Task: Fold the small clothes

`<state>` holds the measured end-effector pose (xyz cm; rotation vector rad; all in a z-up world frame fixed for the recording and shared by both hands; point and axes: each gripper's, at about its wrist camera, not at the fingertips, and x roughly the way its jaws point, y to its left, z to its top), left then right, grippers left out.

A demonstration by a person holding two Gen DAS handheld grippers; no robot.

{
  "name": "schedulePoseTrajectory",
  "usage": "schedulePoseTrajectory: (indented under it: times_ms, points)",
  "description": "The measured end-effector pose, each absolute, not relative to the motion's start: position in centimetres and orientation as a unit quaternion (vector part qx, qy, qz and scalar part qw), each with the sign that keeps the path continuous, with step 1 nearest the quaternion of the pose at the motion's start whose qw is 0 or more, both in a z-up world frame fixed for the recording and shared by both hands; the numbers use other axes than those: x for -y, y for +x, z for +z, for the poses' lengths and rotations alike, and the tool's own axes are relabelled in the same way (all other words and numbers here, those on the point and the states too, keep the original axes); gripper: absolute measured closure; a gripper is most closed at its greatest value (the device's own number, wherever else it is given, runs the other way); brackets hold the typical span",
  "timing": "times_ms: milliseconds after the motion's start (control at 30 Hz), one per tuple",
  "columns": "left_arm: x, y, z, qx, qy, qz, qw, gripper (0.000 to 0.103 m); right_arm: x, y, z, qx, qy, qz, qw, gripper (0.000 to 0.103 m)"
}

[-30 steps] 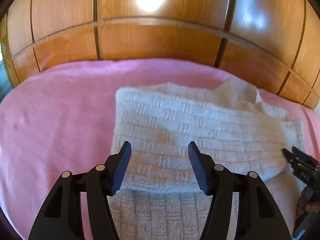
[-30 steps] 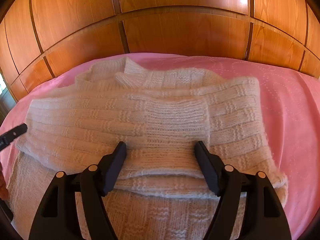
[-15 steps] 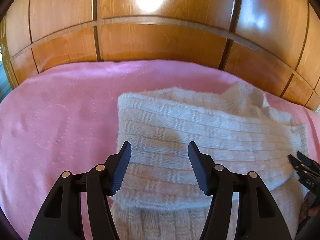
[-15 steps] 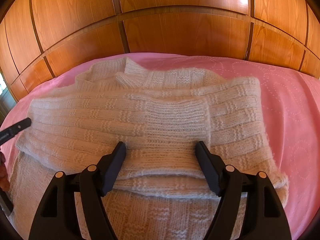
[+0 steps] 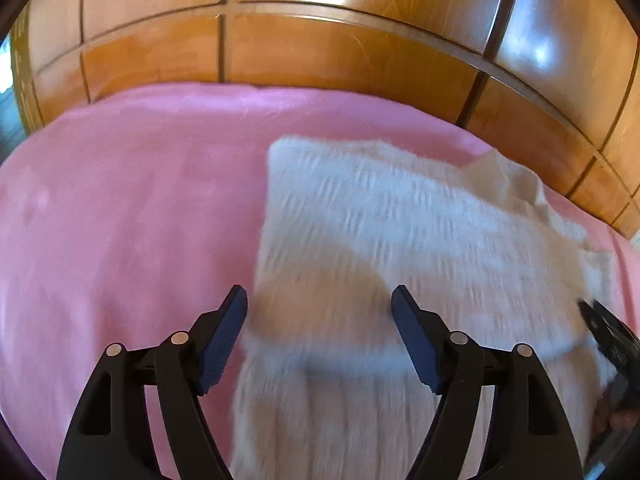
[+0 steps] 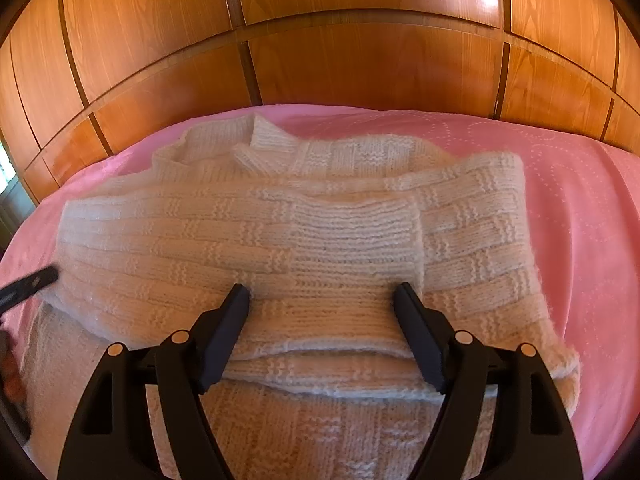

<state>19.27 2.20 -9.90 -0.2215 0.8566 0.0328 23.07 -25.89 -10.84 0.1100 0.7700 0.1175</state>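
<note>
Cream knitted sweater (image 6: 280, 248) lying partly folded on pink bed cover (image 6: 580, 200), sleeves drawn across the body, lower part spread flat toward the cameras; wooden panelled wall (image 6: 360, 60) behind.

Left tool (image 5: 319, 312) poised above the sweater's left edge, jaws just widened and now well apart, one finger over the cover and one over the knit, nothing gripped; view blurred.

Right tool (image 6: 322, 304) spread wide over the doubled sleeve layers near the right side, nothing pinched between the pads; contact of the tips with the knit not discernible.

Likely faults: uneven pinch on stacked layers, top sleeve alone lifted and fold undone; left pinch catching the cover together with the knit; fuzzy yarn snagging; mismatched lifts skewing the fold.
</note>
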Motion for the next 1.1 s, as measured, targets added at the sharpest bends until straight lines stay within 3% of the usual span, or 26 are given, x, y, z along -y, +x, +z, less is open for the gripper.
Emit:
schedulePoseTrajectory:
  times_ms: [100,167,233,700,900,967,1100]
  points:
    - [-3.5,15.4,-10.1,-0.421,-0.12,0.014,0.899,0.03,25.6,22.9,-10.4,-0.382,0.045,0.053,0.921,0.026]
    - [-3.8,13.4,-10.2,-0.422,-0.121,0.011,0.899,0.03,25.5,22.4,-10.0,-0.388,0.042,0.051,0.919,0.019]
    - [-4.2,11.0,-10.6,-0.428,-0.127,0.007,0.895,0.03,25.6,21.3,-9.8,-0.394,0.048,0.046,0.917,0.006]
    - [-4.5,-0.6,-11.4,-0.431,-0.153,-0.027,0.889,0.037,33.3,7.9,-10.9,-0.426,0.084,0.005,0.901,0.006]
    - [-4.0,-3.5,-11.9,-0.444,-0.147,-0.035,0.883,0.045,34.8,1.4,-12.0,-0.442,0.111,0.04,0.889,0.019]
    - [-4.1,-3.7,-12.0,-0.448,-0.148,-0.035,0.881,0.052,34.4,0.0,-12.1,-0.449,0.103,0.046,0.886,0.027]
    - [-4.0,-4.6,-12.3,-0.46,-0.16,-0.051,0.872,0.068,33.7,-2.2,-12.7,-0.468,0.117,0.064,0.874,0.055]
